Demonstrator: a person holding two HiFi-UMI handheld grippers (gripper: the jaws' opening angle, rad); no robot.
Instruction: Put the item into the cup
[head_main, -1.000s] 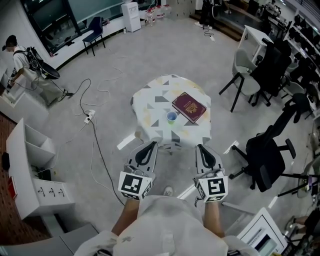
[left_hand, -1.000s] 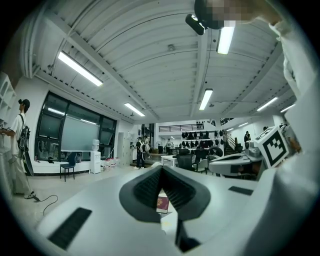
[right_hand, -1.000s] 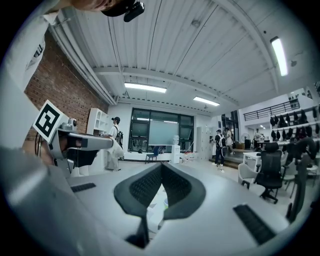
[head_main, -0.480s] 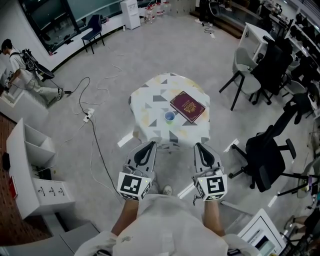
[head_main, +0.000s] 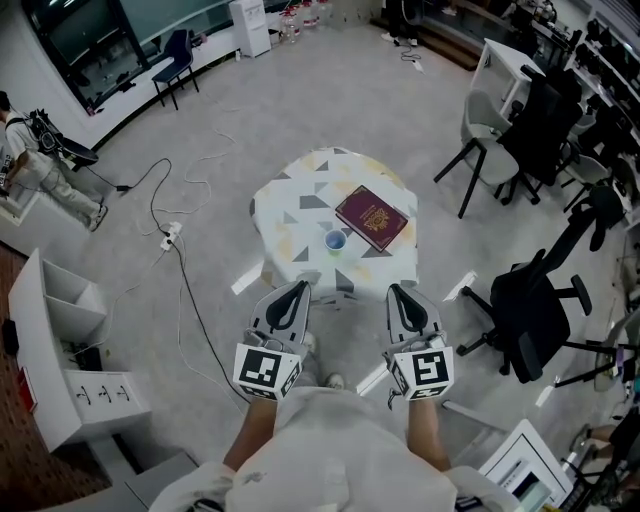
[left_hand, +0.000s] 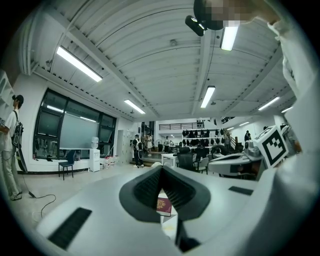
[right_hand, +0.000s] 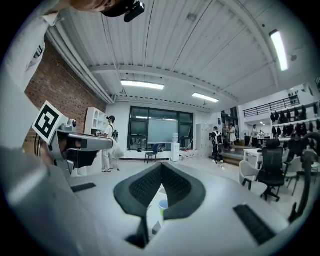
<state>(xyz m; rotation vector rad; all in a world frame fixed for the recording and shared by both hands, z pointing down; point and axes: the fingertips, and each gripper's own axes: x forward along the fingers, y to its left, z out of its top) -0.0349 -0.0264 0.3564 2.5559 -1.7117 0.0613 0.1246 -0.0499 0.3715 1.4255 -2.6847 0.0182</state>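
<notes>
A dark red booklet (head_main: 372, 217) lies on a small round table (head_main: 300, 215) with a grey and yellow triangle pattern. A small blue cup (head_main: 335, 240) stands just left of the booklet and nearer to me. Both grippers hang over the floor on the near side of the table, well short of it. My left gripper (head_main: 299, 288) is shut and holds nothing; past its jaws the booklet (left_hand: 164, 205) shows in the left gripper view. My right gripper (head_main: 398, 290) is likewise shut and holds nothing, and the cup (right_hand: 163, 205) shows beyond it in the right gripper view.
Black office chairs (head_main: 530, 310) stand right of the table, and a grey chair (head_main: 487, 140) stands further back. A cable with a power strip (head_main: 172, 238) runs over the floor on the left. A white shelf unit (head_main: 60, 340) is at the left. A person (head_main: 40, 170) walks at the far left.
The table has drifted slightly left and up in the head view. The person at the far left has walked on. Both grippers stay shut in the same pose.
</notes>
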